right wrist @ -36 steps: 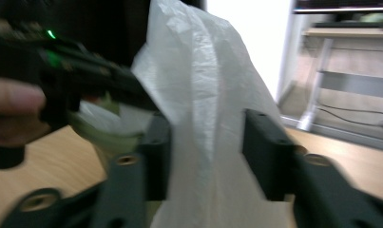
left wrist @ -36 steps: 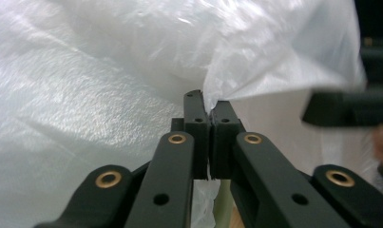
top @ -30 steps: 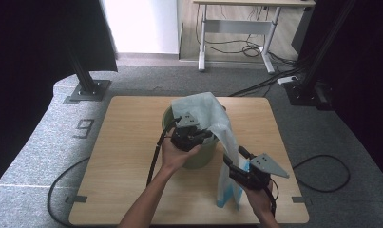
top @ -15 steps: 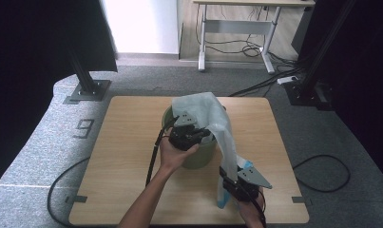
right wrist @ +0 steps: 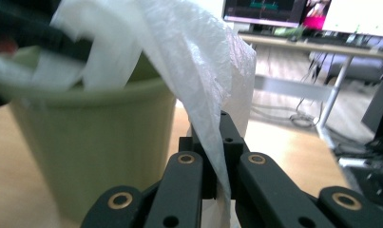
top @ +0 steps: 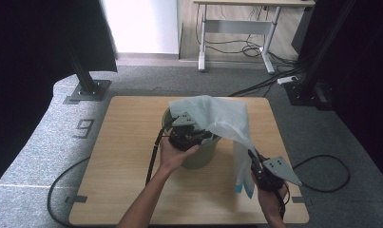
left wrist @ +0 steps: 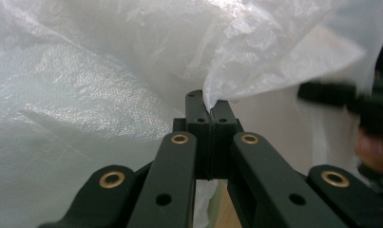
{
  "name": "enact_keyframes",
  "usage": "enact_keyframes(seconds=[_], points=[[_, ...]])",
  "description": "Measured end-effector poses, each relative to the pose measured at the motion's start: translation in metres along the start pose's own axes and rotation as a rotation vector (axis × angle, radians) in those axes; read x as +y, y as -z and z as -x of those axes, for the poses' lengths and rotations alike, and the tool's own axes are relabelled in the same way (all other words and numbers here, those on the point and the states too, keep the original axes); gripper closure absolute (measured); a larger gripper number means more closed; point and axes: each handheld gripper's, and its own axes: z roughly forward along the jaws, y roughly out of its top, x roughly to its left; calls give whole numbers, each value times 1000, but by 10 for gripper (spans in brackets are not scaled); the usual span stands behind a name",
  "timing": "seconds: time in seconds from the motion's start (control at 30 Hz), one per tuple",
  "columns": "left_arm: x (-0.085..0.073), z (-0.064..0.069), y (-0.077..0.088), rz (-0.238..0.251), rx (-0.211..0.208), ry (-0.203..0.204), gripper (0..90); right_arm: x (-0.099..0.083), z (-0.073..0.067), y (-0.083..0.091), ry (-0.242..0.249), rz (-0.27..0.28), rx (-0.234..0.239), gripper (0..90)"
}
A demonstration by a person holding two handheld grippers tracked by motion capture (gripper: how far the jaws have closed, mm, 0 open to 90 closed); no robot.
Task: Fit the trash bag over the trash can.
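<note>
A green bin (top: 204,156) stands mid-table with a white plastic bag (top: 217,116) draped over it. At the bin's near rim my left gripper (top: 201,136) is shut on the bag, and the left gripper view shows the film (left wrist: 84,95) pinched at the tips of that gripper (left wrist: 210,107). My right gripper (top: 252,156) is at the front right of the bin. Its jaws have just been closing and now pinch the bag's hanging edge (right wrist: 213,142). In the right gripper view this gripper (right wrist: 217,137) is beside the bin (right wrist: 94,156).
The wooden table (top: 127,142) has bare room on the left and at the back. Cables (top: 322,171) trail off both sides onto the grey floor. A desk frame (top: 236,33) and black stand bases (top: 87,90) stand beyond the table.
The right gripper has shifted a little to the right and closed on the bag's hanging edge. The left hand and the bin have stayed put.
</note>
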Motion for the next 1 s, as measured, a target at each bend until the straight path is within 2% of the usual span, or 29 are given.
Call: enact_keyframes(seconds=[0.2,0.27,0.33,0.4,0.47,0.53,0.6,0.7,0.8,0.87,0.93,1.0], points=[[-4,-6,6,-4,-72,25,888,33,13,-4,30,58,-11,881],[-5,-8,7,-12,-79,33,881,40,14,-6,40,67,-6,881],[-6,-8,8,-14,-73,24,848,45,13,-10,52,72,5,881],[-6,-7,10,6,-48,18,761,47,11,-13,58,72,16,881],[-4,-4,14,27,12,1,620,48,8,-15,64,68,26,881],[-2,0,15,28,66,-25,520,47,5,-18,72,61,38,881],[0,4,17,37,118,-47,451,47,3,-21,76,55,47,881],[5,8,19,57,178,-69,395,47,2,-22,78,47,58,881],[10,11,19,70,202,-86,392,48,2,-22,82,41,64,881],[14,11,16,55,229,-95,432,49,3,-23,83,36,67,881],[17,9,11,34,248,-99,540,51,3,-23,81,36,71,881],[18,4,7,18,233,-73,670,53,3,-22,86,42,73,881]])
